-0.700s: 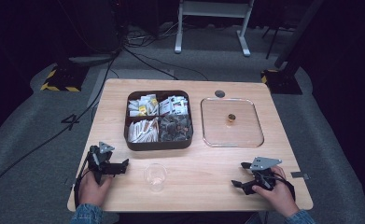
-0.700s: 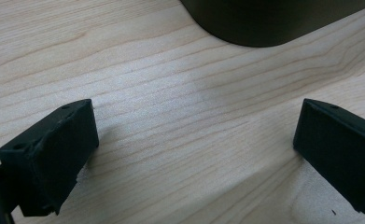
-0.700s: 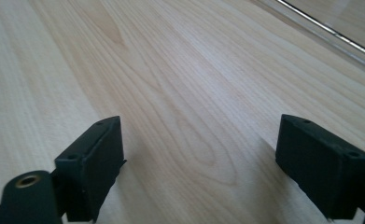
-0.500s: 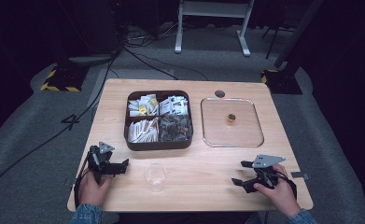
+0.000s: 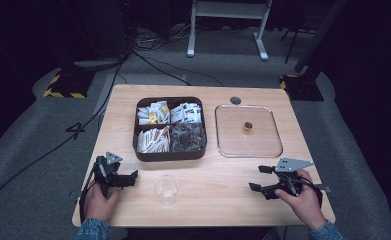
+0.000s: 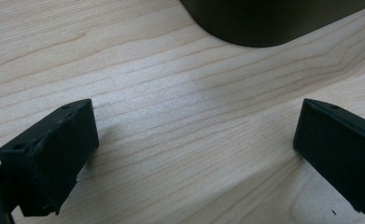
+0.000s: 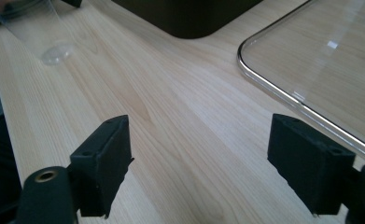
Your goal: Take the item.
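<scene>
**Right gripper edges left**

The right gripper [image 5: 256, 178] sits a little farther left and slightly farther from the person than 0.7 s ago, its grey plate [image 5: 293, 163] lifted higher. Its jaws stand wide apart over bare wood.

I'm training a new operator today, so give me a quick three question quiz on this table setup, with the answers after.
1. True or false: the clear cup stands between the left gripper and the right gripper.
2. How many compartments does the dark box have?
A. two
B. four
C. six
3. What sits on the clear tray?

Key
1. True; it stands near the table's front edge.
2. B, four, all holding packets.
3. One small brown object; what it is cannot be told. Both grippers' jaws stand open, holding nothing.
</scene>
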The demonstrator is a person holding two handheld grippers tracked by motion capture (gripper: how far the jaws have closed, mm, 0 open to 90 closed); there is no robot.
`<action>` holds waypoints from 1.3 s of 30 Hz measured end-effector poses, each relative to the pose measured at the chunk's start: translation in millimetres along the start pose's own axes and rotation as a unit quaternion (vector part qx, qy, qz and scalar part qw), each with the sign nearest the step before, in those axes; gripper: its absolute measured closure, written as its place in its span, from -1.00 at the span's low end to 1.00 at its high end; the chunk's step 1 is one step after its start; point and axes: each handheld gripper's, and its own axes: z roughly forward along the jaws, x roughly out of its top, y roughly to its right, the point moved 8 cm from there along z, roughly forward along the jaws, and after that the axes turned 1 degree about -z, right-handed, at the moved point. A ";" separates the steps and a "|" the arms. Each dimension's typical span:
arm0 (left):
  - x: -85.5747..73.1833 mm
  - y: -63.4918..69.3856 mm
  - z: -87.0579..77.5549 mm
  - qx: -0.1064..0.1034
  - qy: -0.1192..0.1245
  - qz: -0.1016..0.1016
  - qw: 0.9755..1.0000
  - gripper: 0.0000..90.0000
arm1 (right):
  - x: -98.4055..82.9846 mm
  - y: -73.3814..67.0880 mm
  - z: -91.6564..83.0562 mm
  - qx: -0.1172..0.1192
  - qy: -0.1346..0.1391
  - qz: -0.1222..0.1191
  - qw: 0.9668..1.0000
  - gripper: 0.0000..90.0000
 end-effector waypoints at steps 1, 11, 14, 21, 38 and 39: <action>0.0 -0.1 0.0 0.000 0.000 0.000 1.000 -0.99 | 3.1 -0.7 -0.1 0.001 0.002 0.002 1.000 -0.50; -0.4 -0.1 -0.4 0.002 0.001 0.001 1.000 -0.99 | 40.9 -2.6 -3.4 -0.001 0.022 -0.018 1.000 -0.51; -1.1 0.6 -0.8 0.001 0.000 -0.001 1.000 -0.99 | 54.9 0.1 -2.8 -0.005 0.023 -0.034 0.999 -0.53; -1.8 0.9 -1.4 0.001 -0.002 -0.001 1.000 -0.99 | 75.9 6.1 0.4 -0.001 0.038 -0.034 0.999 -0.55; -2.4 1.2 -2.0 0.002 0.000 -0.001 1.000 -0.99 | 106.7 20.8 31.7 0.000 0.031 -0.058 0.998 -0.62; -2.4 1.2 -2.0 0.002 0.000 -0.001 1.000 -0.99 | 106.7 20.8 31.7 0.000 0.031 -0.058 0.998 -0.62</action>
